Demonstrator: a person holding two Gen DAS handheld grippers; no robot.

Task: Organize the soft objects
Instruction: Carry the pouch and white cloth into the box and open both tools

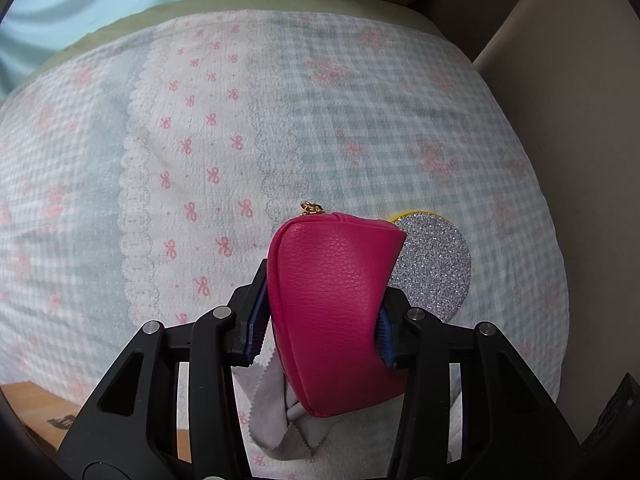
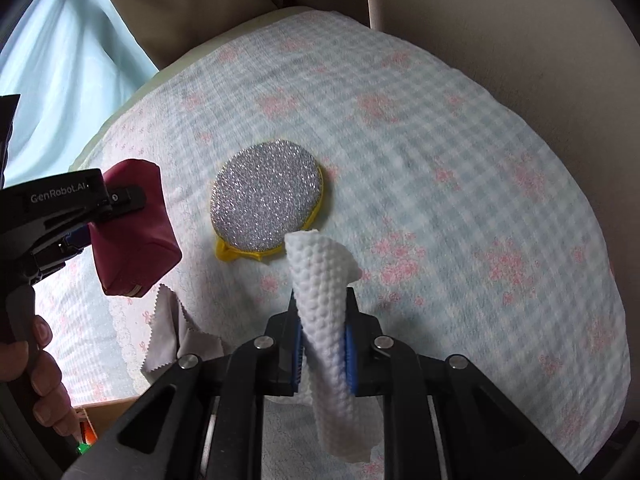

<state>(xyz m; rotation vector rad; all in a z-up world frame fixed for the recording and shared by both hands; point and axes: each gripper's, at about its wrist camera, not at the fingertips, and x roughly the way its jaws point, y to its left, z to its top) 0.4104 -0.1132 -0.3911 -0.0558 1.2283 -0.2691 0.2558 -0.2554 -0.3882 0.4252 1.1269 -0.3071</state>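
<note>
Right now the left gripper (image 1: 320, 320) is clamped on a pink leather pouch (image 1: 334, 312), its blue pads pressing into both sides so the pouch fills the lower centre of the left wrist view, with a small gold zip pull (image 1: 309, 207) at its top edge. Just behind it, to the right of centre, lies a round silver glitter pad (image 1: 434, 268) with a yellow rim, flat on the checked bedspread (image 1: 200, 140) printed with pink bows. A grey cloth with pinked edges (image 1: 272, 412) lies on the bedspread under the pouch, toward the bottom of the frame. In the right wrist view, the right gripper (image 2: 323, 354) pinches a white dimpled cloth (image 2: 324, 312) that stands up between its pads and droops below them. The glitter pad (image 2: 267, 210) sits at centre there, and the left gripper (image 2: 96, 216) with the pouch (image 2: 134, 236) hangs at the left edge; whether the pouch touches the bedspread is hard to tell, as it appears lifted. A hand (image 2: 38, 376) grips the handle at lower left.
</note>
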